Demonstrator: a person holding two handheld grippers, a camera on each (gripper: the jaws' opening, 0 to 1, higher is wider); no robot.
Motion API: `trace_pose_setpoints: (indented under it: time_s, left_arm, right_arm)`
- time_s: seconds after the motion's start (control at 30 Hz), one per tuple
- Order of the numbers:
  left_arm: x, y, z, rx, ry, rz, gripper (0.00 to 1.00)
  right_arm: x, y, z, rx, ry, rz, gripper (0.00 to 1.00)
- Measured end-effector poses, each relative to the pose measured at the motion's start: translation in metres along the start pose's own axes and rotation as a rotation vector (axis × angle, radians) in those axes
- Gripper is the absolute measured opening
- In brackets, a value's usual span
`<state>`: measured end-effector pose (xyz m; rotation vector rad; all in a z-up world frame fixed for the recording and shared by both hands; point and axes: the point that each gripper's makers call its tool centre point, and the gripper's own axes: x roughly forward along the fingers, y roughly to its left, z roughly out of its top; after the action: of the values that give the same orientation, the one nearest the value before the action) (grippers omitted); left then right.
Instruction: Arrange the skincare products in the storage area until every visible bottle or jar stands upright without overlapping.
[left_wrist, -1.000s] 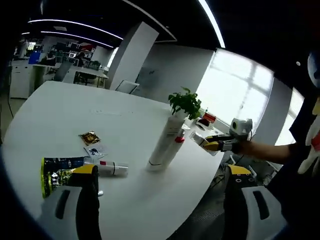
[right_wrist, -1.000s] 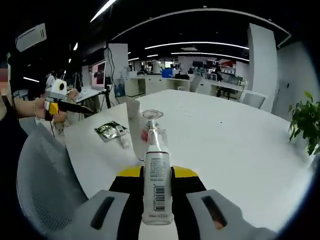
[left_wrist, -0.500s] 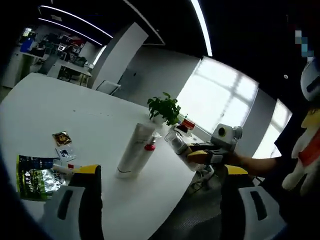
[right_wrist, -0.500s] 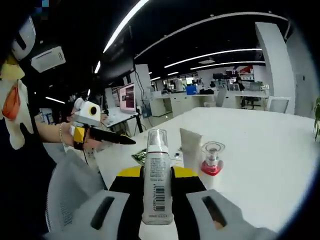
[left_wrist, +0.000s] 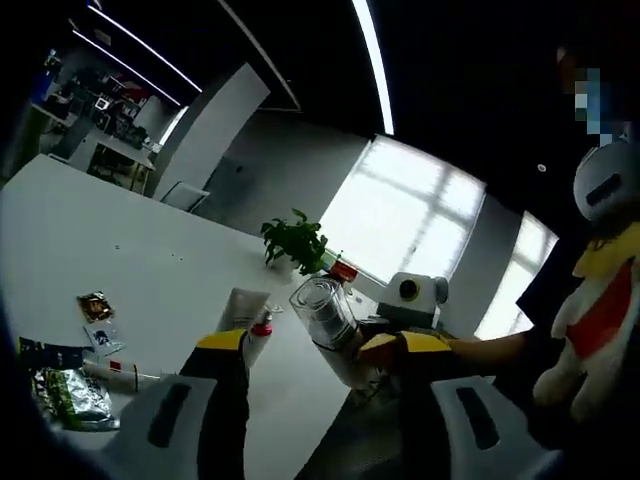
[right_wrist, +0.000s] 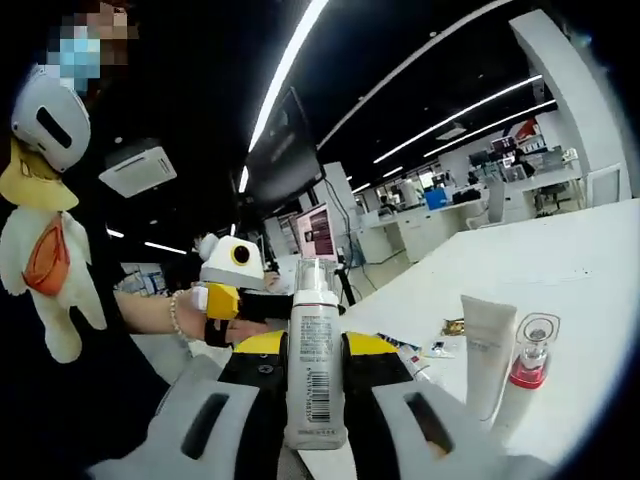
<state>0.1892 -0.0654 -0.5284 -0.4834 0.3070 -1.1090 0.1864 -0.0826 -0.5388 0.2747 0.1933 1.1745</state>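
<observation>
In the right gripper view, the right gripper (right_wrist: 315, 405) rises from the bottom centre with its jaws closed on a clear pump bottle (right_wrist: 314, 375) that has a barcode label and a clear cap; the bottle stands upright between the jaws, lifted off the table. Lower right, on the white table (right_wrist: 590, 280), a white tube (right_wrist: 484, 352) stands on its cap, and just beside it stands a small bottle with a red collar (right_wrist: 528, 372). Behind these, flat sachets (right_wrist: 440, 345) lie on the table. At mid-left the left gripper (right_wrist: 262, 306) is held in a person's hand (right_wrist: 228, 326).

In the left gripper view, the left gripper (left_wrist: 322, 400) shows at the bottom with its jaws wide apart, holding nothing. Between them, further off, the clear pump bottle (left_wrist: 325, 325) appears tilted in the right gripper (left_wrist: 385, 347). The white tube (left_wrist: 240, 308) and the red-collared bottle (left_wrist: 260, 333) stand behind the left jaw. At lower left lie a green packet (left_wrist: 70, 395) and a small tube (left_wrist: 112, 374). A potted plant (left_wrist: 294, 241) stands at the table's far edge.
</observation>
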Motion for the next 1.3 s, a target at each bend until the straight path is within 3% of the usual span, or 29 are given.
trace_pose_setpoints:
  time_s: [0.13,0.33,0.53,0.7,0.8,0.97,1.13,1.3]
  left_arm:
    - [0.003,-0.007,0.006,0.005,-0.014,-0.037,0.40]
    - [0.006,-0.017,0.015,0.044,-0.033,-0.080,0.20]
    - [0.008,-0.019,0.019,0.113,0.001,-0.071,0.20]
    - [0.013,-0.021,0.018,0.140,0.097,-0.078,0.18]
    - [0.018,-0.024,0.015,0.264,0.195,-0.079,0.17]
    - [0.024,-0.022,0.006,0.378,0.362,-0.070,0.16]
    - [0.031,-0.019,-0.005,0.477,0.490,-0.061,0.16]
    - [0.035,-0.015,-0.009,0.482,0.531,-0.073,0.16]
  right_arm:
    - [0.005,0.007,-0.001,0.011,0.009,0.035,0.20]
    - [0.007,0.012,0.003,0.032,0.002,0.069,0.20]
    - [0.009,0.013,0.003,0.025,0.035,0.074,0.20]
    - [0.012,0.011,-0.005,-0.086,0.129,0.060,0.21]
    - [0.012,0.008,-0.009,-0.156,0.191,0.040,0.21]
    - [0.011,-0.003,-0.024,-0.278,0.299,0.010,0.21]
    - [0.012,-0.006,-0.036,-0.303,0.341,0.000,0.22]
    - [0.005,-0.010,-0.041,-0.297,0.351,-0.006,0.22]
